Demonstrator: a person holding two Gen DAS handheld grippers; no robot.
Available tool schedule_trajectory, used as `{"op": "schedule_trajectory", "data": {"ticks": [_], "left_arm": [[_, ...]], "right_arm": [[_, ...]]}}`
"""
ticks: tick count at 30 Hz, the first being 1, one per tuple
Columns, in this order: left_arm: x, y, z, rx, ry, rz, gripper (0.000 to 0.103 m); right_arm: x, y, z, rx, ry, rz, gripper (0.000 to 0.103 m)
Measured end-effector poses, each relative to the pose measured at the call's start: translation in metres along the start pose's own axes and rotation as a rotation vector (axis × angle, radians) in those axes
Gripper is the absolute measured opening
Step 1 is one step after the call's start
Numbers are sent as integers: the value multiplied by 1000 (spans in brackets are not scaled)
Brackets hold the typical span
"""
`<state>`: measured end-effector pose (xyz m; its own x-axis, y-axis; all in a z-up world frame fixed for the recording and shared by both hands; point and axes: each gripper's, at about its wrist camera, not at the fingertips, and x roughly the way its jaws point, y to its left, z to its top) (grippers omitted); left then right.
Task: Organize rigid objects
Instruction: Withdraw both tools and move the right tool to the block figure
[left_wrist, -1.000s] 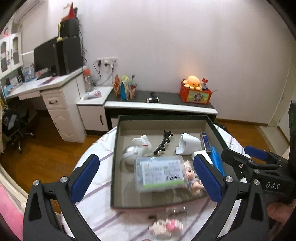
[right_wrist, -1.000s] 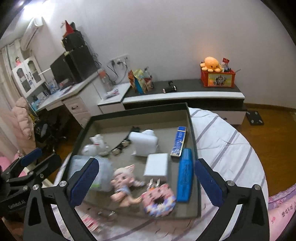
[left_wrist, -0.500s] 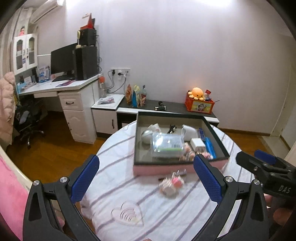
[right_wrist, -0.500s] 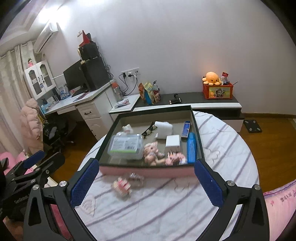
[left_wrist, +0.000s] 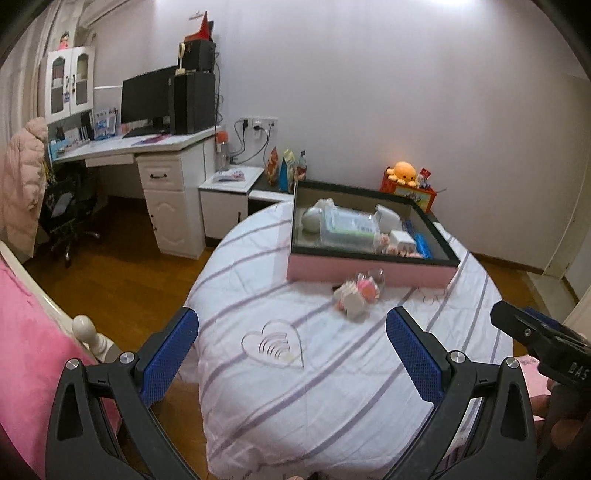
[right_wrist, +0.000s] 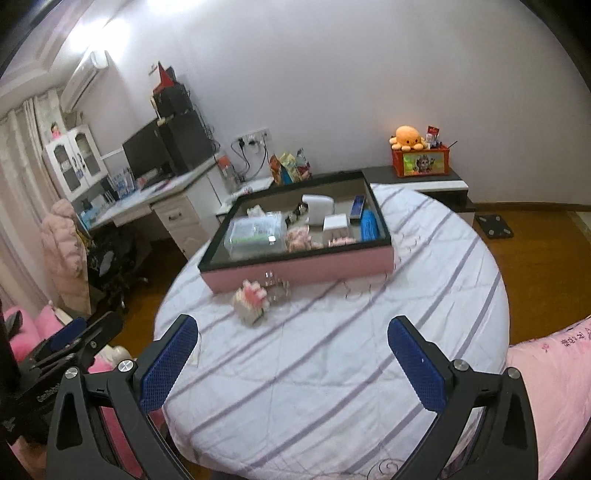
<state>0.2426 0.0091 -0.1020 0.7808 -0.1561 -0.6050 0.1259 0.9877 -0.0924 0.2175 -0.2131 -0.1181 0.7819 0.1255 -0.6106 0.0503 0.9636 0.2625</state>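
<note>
on table: pink tray (right_wrist: 299, 271), dark-rimmed, filled; block toy (right_wrist: 251, 297) outside; both fingers apart, empty

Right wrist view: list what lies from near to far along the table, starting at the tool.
Right tool, open and empty → bare striped tablecloth → pink-and-white block toy → small clear item, blurred → pink tray with the sorted things → orange octopus plush on the far cabinet.

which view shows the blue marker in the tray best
The right wrist view: the blue marker lies unobstructed along the tray's right wall. In the left wrist view the marker is smaller and partly cut off by the tray's front rim.
</note>
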Motion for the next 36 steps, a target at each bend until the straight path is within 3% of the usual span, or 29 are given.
{"op": "schedule_trajectory", "data": {"ticks": [12,36], "left_arm": [[14,14,-13,-31,48,8,103],[80,36,-15,-80,139,10,103]], "right_arm": [[29,14,-6,-38,51,4,103],[140,37,-3,-60,214,10,103]]}}
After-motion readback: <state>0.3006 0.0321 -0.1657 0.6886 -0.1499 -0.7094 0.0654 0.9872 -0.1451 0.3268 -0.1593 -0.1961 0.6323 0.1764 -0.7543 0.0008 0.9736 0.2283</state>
